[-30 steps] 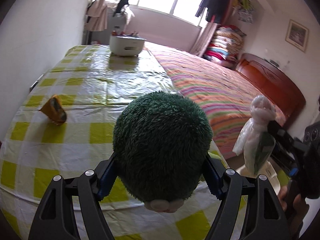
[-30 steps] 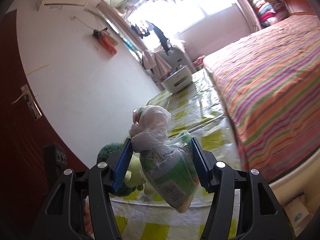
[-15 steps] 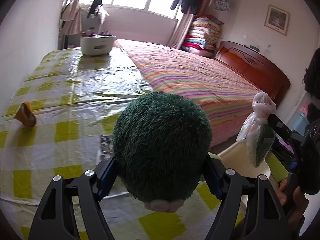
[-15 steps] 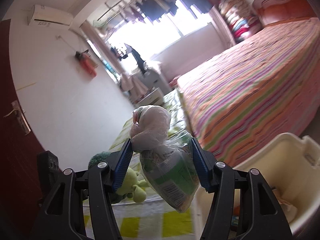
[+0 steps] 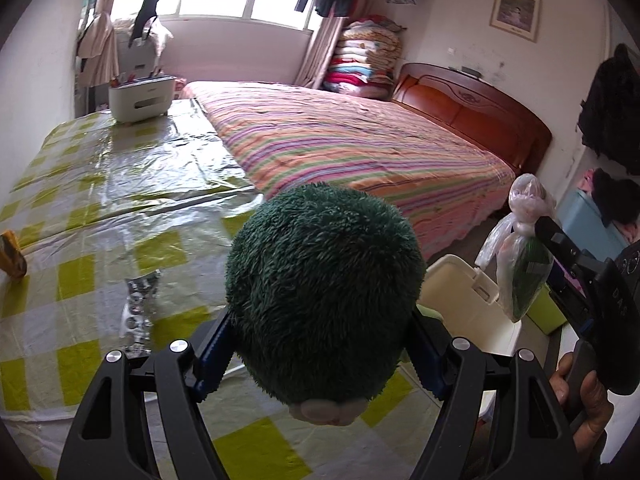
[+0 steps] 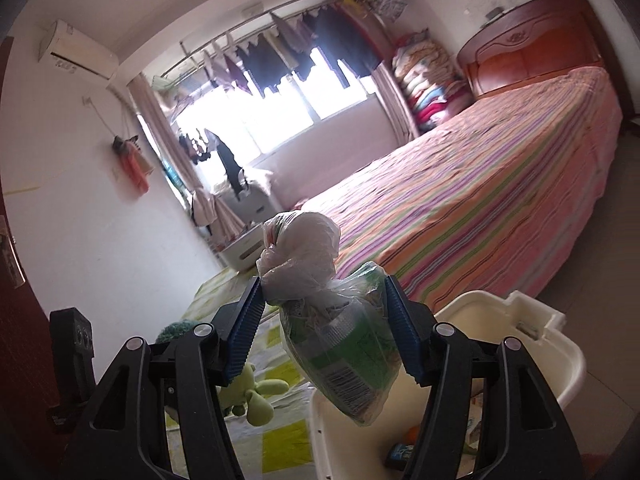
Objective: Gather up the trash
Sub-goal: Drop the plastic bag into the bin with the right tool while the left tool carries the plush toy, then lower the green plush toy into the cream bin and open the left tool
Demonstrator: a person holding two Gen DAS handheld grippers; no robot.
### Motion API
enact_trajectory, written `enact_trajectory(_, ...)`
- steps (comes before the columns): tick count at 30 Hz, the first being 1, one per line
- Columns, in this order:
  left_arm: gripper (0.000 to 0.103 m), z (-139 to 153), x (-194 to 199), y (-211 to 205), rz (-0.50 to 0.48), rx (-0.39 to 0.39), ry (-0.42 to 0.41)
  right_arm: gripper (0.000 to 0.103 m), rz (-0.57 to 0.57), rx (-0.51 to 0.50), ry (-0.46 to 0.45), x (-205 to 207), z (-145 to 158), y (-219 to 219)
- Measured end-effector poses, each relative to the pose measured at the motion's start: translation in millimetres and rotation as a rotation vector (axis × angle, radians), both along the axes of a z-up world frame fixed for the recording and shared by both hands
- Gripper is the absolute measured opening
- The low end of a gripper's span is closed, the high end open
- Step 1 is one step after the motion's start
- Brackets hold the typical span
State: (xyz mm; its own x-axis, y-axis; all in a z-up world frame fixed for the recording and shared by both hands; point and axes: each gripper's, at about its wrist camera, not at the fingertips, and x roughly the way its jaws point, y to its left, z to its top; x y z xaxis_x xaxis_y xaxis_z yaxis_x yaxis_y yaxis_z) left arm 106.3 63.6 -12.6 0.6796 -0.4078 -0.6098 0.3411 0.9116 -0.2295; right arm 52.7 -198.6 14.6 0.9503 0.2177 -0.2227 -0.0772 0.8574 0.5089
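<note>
Left wrist view: the left gripper (image 5: 320, 344) is clamped on a dark green plush toy (image 5: 324, 292), its blue pads pressing the fuzzy ball from both sides, with a pale bit of the toy showing at the bottom. Below lies a table (image 5: 100, 184) covered in a yellow-and-white checked cloth under clear plastic. An orange wrapper (image 5: 12, 254) sits at the table's far left edge, and a dark printed wrapper (image 5: 138, 312) lies on the cloth just left of the gripper. A white box (image 5: 140, 98) stands at the far end of the table. To the right, a cream-coloured bin (image 5: 472, 304) stands beside the table, partly hidden by the toy. Above the bin's far side, the right gripper (image 5: 556, 240) holds a knotted clear plastic bag (image 5: 520, 256) with green contents; a hand (image 5: 584, 400) grips the handle. A striped bed (image 5: 360, 148) fills the middle of the room.

Right wrist view: the right gripper (image 6: 324, 320) holds the plastic bag (image 6: 340, 336) between its blue pads, closed on it just below the knot, and the bag hangs down over the near edge of the bin (image 6: 552, 364). A green-labelled container shows through the plastic. Small pieces of trash lie in the bin's bottom. At lower left, the plush toy (image 6: 248, 392) shows light green limbs over the checked table (image 6: 280, 336). The bed (image 6: 480, 208) runs toward the window.
</note>
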Motion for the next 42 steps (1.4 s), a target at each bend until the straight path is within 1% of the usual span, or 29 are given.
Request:
enact_trajectory(4, 0.073, -2.0, 0.6, -9.8, -0.018, 0.008, -0.001, 0.067, -0.027, 0.028, 0.003, -2.1, -4.3, -2.7)
enact_trajectory(6, 0.073, -2.0, 1.3, -13.5, -0.025, 0.008, 0.002, 0.071, -0.029, 0.035, 0.005, -1.1, -6.4, -0.2)
enact_trajectory(10, 0.073, -3.0, 2.8, -20.2, -0.036, 0.010, 0.005, 0.072, -0.042, 0.034, -0.017, -7.2, -2.8, 3.5)
enact_trajectory(13, 0.073, -3.4, 3.2, -23.9, -0.044, 0.006, 0.006, 0.075, -0.058, 0.036, -0.031, -12.9, -1.7, 1.4)
enact_trajectory(19, 0.073, -1.5, 5.1, -40.7, -0.080, -0.013, 0.007, 0.077, -0.123, 0.082, -0.065, -28.0, -3.5, -22.7)
enact_trajectory(21, 0.073, -1.9, 5.3, -49.6, -0.099, -0.015, 0.012, 0.079, -0.159, 0.105, -0.082, -34.2, -4.1, -41.6)
enact_trajectory(25, 0.073, -7.2, 6.1, -70.7, -0.139, -0.011, 0.020, 0.079, -0.200, 0.147, -0.082, -40.5, -9.6, -57.1)
enact_trajectory(29, 0.073, -14.7, 6.3, -90.0, -0.174, 0.012, 0.027, 0.079, -0.216, 0.171, -0.084, -42.5, -11.9, -57.1)
enact_trajectory(32, 0.073, -18.0, 7.2, -100.8, -0.194, 0.006, 0.042, 0.079, -0.221, 0.175, -0.091, -41.6, -8.9, -53.4)
enact_trajectory(33, 0.073, -18.4, 7.3, -102.8, -0.199, 0.004, 0.046, 0.079, -0.220, 0.173, -0.092, -40.5, -4.5, -47.1)
enact_trajectory(36, 0.074, -19.5, 7.5, -109.0, -0.209, -0.005, 0.055, 0.079, -0.223, 0.177, -0.096, -40.0, -1.9, -48.4)
enact_trajectory(42, 0.077, -21.3, 7.4, -118.8, -0.222, -0.007, 0.061, 0.079, -0.224, 0.188, -0.091, -39.2, -5.1, -51.4)
